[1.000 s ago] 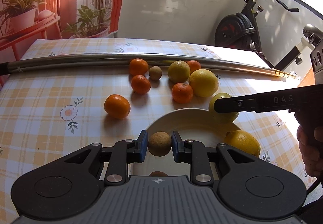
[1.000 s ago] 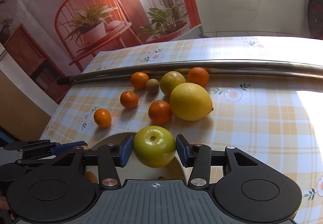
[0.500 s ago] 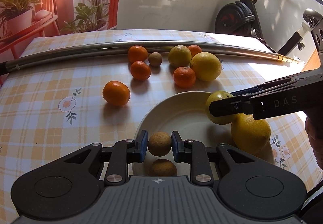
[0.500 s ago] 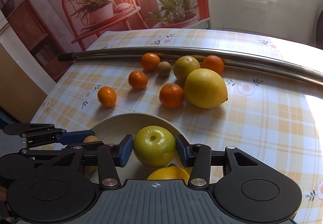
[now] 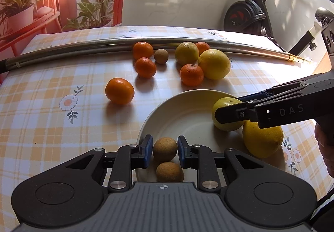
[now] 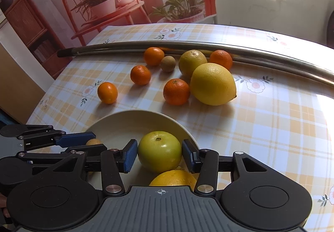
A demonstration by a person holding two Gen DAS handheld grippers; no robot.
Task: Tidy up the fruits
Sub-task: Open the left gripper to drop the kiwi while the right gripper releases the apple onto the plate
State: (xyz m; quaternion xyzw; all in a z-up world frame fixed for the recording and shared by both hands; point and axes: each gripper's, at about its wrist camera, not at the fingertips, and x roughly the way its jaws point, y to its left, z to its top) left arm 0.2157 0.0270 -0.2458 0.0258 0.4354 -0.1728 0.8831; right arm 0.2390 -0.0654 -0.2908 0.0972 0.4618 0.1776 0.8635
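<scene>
Fruit is spread across a checked tablecloth point(image 5: 52, 77), and the scene is taken from left to right. Farthest left, a lone orange point(image 5: 119, 90) is seen resting apart from the rest, with two more oranges point(image 5: 145, 67) lying beyond it near a long metal pole point(image 5: 83, 49) that runs across the far side of the table. A small brown fruit point(image 5: 161, 56) is found just beside those, followed by a cluster of a yellow-green citrus point(image 5: 186, 53), another orange point(image 5: 191, 75) and a large lemon point(image 5: 214, 64), the last two touching. Nearer the cameras a pale bowl point(image 5: 183, 110) is placed. Over its near left edge the left gripper point(image 5: 165, 150) is held, its blue pads clenched on a brown round fruit point(image 5: 165, 149); a second brown fruit point(image 5: 169, 171) lies in the bowl just below it. Toward the right side of the bowl the right gripper point(image 6: 159, 154) is seen grasping a green apple point(image 6: 159, 154) (stem end up) between its pads, above the bowl's inside. A big yellow citrus point(image 5: 262, 140) is settled in the bowl on its right side, just beside the apple. At the far right edge part of a hand point(image 5: 325, 148) on the right gripper's handle can be made out.
</scene>
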